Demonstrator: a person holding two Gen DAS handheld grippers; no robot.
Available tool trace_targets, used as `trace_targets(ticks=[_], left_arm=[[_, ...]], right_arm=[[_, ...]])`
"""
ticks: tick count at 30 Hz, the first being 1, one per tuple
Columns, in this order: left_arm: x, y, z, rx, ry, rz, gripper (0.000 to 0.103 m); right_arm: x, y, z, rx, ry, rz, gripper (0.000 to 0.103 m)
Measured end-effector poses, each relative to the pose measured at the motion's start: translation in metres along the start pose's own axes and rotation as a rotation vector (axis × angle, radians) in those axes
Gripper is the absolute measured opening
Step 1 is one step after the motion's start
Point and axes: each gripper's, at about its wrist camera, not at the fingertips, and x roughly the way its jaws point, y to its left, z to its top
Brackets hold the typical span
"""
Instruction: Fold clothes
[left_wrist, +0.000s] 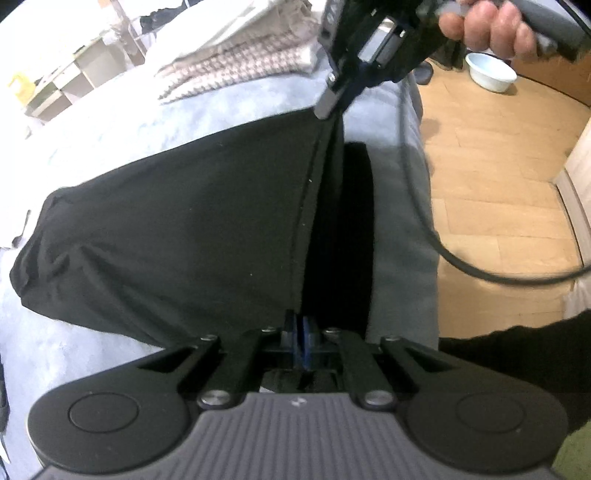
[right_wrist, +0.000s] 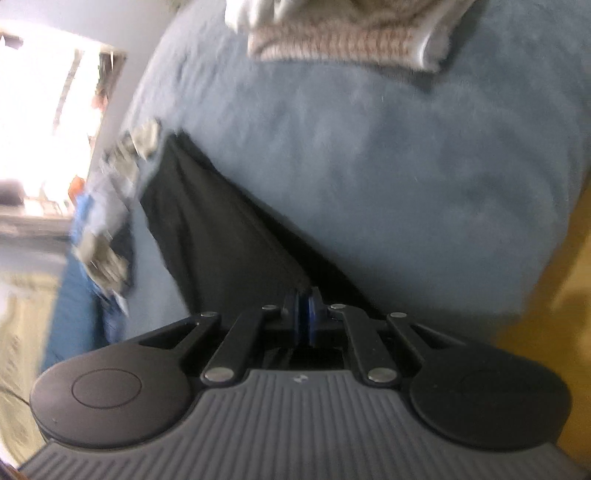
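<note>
A black garment (left_wrist: 177, 229) lies spread on a pale blue bed cover (left_wrist: 110, 122). My left gripper (left_wrist: 301, 325) is shut on its near edge. My right gripper (left_wrist: 327, 107) shows in the left wrist view, shut on the far end of the same edge, so the hem is stretched taut and lifted between the two. In the right wrist view the right gripper (right_wrist: 304, 299) is shut on the black garment (right_wrist: 221, 229), which runs away to the upper left over the blue cover (right_wrist: 369, 147). The right view is blurred.
A folded grey-and-white patterned garment (left_wrist: 236, 70) lies at the far end of the bed and shows in the right wrist view (right_wrist: 343, 37). A wooden floor (left_wrist: 491, 177) and a white bowl (left_wrist: 489, 74) are at right. A black cable (left_wrist: 424, 206) hangs from the right gripper.
</note>
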Motion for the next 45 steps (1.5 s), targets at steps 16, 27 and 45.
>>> trace_targets(ticks=[16,27,45], left_arm=[[0.034,-0.012,-0.001,0.030,0.054,-0.026,0.005],[-0.023,0.003,-0.010,-0.249,0.026,-0.095,0.044],[0.051,0.089,-0.078,-1.199,0.206,-0.310,0.003]], right_arm=[[0.059,0.012,-0.016,-0.380,0.111,-0.257,0.003],[0.026,0.054,0.009,-0.588,0.153,-0.321,0.032],[0.086,0.036,0.026,-0.463,0.393,-0.229,0.039]])
